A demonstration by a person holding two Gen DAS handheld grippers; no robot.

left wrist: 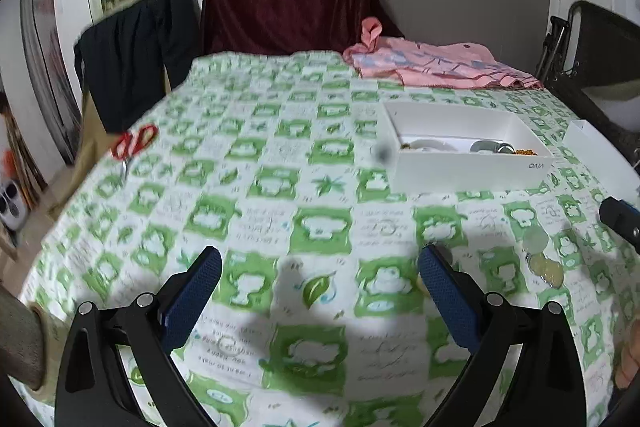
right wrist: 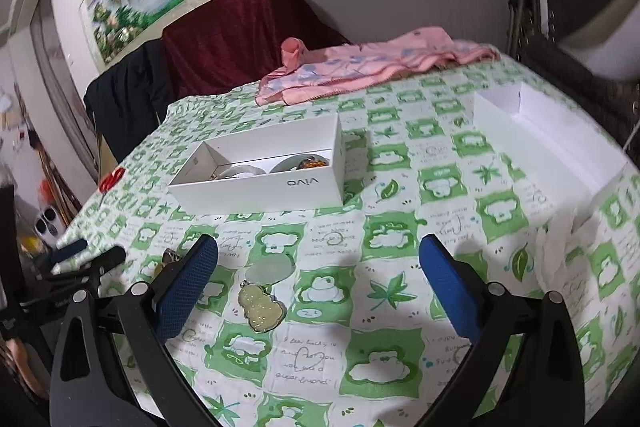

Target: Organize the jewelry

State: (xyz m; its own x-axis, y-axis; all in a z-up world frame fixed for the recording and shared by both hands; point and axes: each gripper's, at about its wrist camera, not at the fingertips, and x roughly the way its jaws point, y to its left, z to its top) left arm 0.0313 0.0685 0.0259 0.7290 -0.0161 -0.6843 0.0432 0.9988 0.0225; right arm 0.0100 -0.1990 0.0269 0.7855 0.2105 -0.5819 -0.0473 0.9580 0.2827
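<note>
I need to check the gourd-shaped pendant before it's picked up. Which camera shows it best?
The right wrist view: the pendant lies close and sharp on the tablecloth by the right gripper. The left wrist view shows it small and blurred near the right edge.

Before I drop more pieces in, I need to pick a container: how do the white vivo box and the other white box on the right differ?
The vivo box already holds jewelry, a pale bangle and amber beads among it; the other white box looks empty. The vivo box has printed lettering on its side, while the other box shows plain walls. The vivo box sits mid-table, and the other box lies near the right edge. Both are white, open-topped and rest on the green checked tablecloth.
</note>
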